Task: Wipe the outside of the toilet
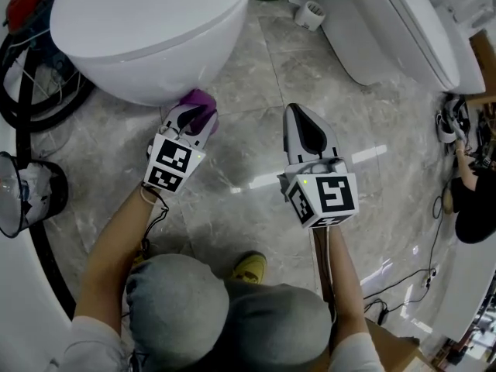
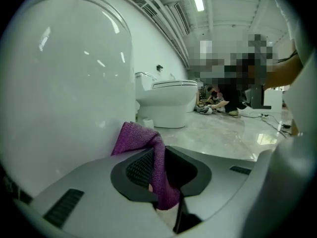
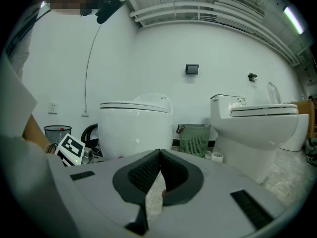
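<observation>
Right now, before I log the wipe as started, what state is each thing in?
Left gripper: shut on cloth.
Right gripper: shut, empty.
Cloth: bunched, at near toilet's side.
Near toilet: lid down.
Far toilet: lid down.
Basket: upright.

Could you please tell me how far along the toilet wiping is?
Done: the left gripper is shut on the purple cloth. In hand: the cloth sits against the toilet low on its bowl. Left: wiped areas can't be told, so possibly most of the outside; the right gripper is shut, empty.
</observation>
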A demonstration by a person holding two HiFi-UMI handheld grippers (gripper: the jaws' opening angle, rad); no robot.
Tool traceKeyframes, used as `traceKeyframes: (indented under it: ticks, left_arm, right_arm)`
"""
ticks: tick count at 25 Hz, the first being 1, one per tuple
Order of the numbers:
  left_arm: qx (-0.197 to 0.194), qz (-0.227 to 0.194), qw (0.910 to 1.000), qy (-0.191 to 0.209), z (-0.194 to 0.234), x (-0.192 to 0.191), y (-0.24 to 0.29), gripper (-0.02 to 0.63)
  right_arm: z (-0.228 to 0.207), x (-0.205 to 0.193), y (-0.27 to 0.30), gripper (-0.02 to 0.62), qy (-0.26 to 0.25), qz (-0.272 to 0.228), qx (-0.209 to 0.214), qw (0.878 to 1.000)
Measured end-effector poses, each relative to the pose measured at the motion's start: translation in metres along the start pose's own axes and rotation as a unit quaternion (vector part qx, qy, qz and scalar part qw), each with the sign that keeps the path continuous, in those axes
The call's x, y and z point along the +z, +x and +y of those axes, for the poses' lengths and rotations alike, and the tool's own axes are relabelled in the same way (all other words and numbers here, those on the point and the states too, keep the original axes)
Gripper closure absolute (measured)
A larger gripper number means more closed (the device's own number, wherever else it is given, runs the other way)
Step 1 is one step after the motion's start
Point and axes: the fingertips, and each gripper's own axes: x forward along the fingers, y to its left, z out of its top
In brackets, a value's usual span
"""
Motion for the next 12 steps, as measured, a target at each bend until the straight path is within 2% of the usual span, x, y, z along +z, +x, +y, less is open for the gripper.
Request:
traceKeyframes:
  ticks: [2,4,9,12]
  left_arm:
    - [-0.063,0.006,0.998,0.006,-0.02,0.011,0.012,0.52]
    - [-0.105,0.0,0.9944,0.015,-0.036,0.025,0.016,0.52]
    - [-0.131,-0.038,0.9906,0.008,-0.042,0.059,-0.001,0.52]
    - [-0.139,-0.061,0.9883,-0.01,-0.035,0.078,-0.024,0.52]
  right_arm:
    - [-0.004,-0.002,0.0,0.586,0.001,0.002,-0.004,1.0]
    - [-0.005,-0.004,0.0,0.586,0.002,0.004,-0.007,1.0]
    - [-0.009,0.0,-0.003,0.586,0.01,0.001,-0.018,1.0]
    - [-0.012,0.001,-0.005,0.588,0.022,-0.001,-0.027,0.999]
